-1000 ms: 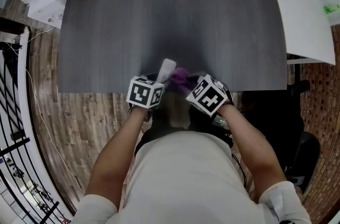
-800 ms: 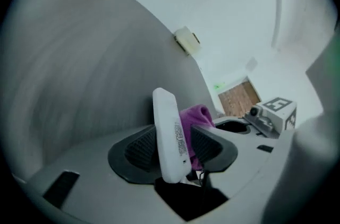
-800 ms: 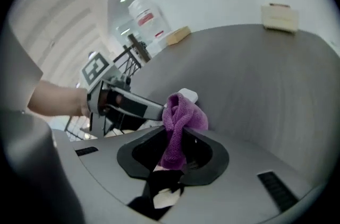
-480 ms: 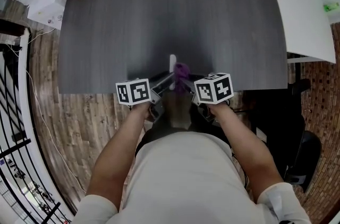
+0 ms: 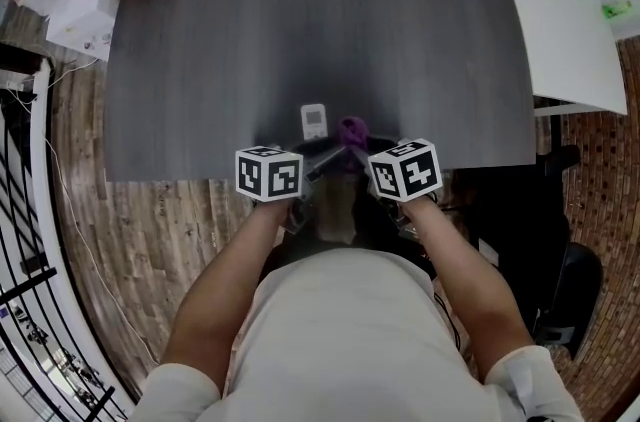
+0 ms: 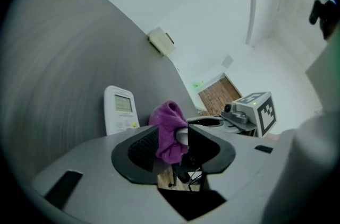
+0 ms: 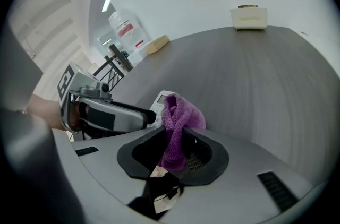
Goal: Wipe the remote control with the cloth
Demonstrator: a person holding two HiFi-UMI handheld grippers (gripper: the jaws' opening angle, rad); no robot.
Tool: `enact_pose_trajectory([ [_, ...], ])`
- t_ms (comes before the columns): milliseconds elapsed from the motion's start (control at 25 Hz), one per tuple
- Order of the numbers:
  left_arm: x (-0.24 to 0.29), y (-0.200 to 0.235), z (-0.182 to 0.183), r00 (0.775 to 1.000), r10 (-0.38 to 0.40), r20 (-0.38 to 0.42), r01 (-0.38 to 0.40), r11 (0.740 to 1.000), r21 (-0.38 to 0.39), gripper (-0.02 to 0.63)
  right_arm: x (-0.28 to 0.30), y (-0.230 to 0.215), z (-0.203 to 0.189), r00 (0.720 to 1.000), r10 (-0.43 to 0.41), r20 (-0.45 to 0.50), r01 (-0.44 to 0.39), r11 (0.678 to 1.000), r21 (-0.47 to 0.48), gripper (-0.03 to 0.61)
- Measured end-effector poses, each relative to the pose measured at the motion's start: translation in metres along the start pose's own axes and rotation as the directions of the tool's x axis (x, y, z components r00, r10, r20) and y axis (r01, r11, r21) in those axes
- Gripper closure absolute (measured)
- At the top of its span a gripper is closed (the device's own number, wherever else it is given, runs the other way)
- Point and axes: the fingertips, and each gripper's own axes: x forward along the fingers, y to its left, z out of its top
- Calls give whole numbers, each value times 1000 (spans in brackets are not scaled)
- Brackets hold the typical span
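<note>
Tabletop (image 5: 300, 10), dark grey, bears white remote control (image 5: 314, 120) above wood-plank floor (image 5: 130, 240).

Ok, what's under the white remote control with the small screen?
The white remote control lies flat, screen up, on the dark grey table. The tabletop patch beneath it is covered from every view.

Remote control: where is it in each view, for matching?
Head view: remote centre, by the near edge of the table.
Left gripper view: remote left of centre.
Right gripper view: remote centre, partly behind the purple cloth.
Shared landmark: the cloth, beside it throughout.
</note>
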Motion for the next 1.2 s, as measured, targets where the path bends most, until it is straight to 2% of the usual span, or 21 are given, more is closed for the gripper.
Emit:
enact_pose_trajectory([
  [80, -9, -3, 2, 1000, 3, 7, -3, 1000, 27, 440, -1, 1, 2, 1000, -5, -8, 4, 999, -33, 485],
  [160, -23, -5, 0, 999, 37, -2, -36, 993, 108, 440, -3, 1, 8, 1000, -25, -16, 23, 995, -101, 484],
  [240, -36, -2, -10, 994, 103, -34, -93, 971, 219, 440, -4, 3, 23, 998, -57, -17, 52, 978, -204, 484],
  [320, -42, 0, -25, 984, 163, -72, -134, 943, 304, 442, -2, 8, 42, 996, -87, -13, 78, 943, -323, 485],
  [400, -40, -2, -41, 974, 198, -110, -146, 919, 366, 451, 1, 20, 58, 994, -109, -18, 89, 886, -455, 485],
  [480, -35, -7, -47, 968, 225, -112, -155, 884, 441, 457, 8, 37, 67, 991, -126, -39, 78, 797, -599, 484],
  [560, -33, -6, -38, 959, 273, -71, -196, 826, 528, 463, 21, 54, 71, 988, -137, -74, 44, 702, -711, 485],
  [600, -31, -3, -34, 952, 301, -54, -219, 794, 568, 466, 29, 59, 69, 985, -142, -102, 19, 667, -745, 485],
  [640, -29, 1, -32, 944, 324, -52, -231, 768, 597, 469, 36, 61, 65, 979, -149, -138, -10, 644, -765, 485],
  [680, -27, 6, -34, 938, 341, -67, -231, 755, 614, 471, 43, 63, 61, 972, -154, -178, -41, 634, -772, 484],
  [720, -24, 11, -37, 931, 353, -89, -224, 749, 623, 471, 48, 64, 56, 965, -152, -214, -70, 637, -768, 485],
  [800, -21, 19, -44, 921, 373, -116, -222, 744, 630, 471, 50, 68, 49, 957, -129, -261, -112, 664, -740, 485],
  [920, -21, 22, -42, 922, 375, -98, -236, 745, 624, 494, 45, 72, 40, 952, -94, -293, -145, 702, -697, 485],
  [1080, -22, 23, -42, 926, 368, -89, -237, 747, 621, 505, 37, 75, 28, 949, -59, -311, -170, 734, -657, 486],
  [1200, -24, 22, -44, 928, 361, -94, -232, 754, 615, 503, 26, 79, 32, 962, -4, -272, -168, 778, -606, 486],
])
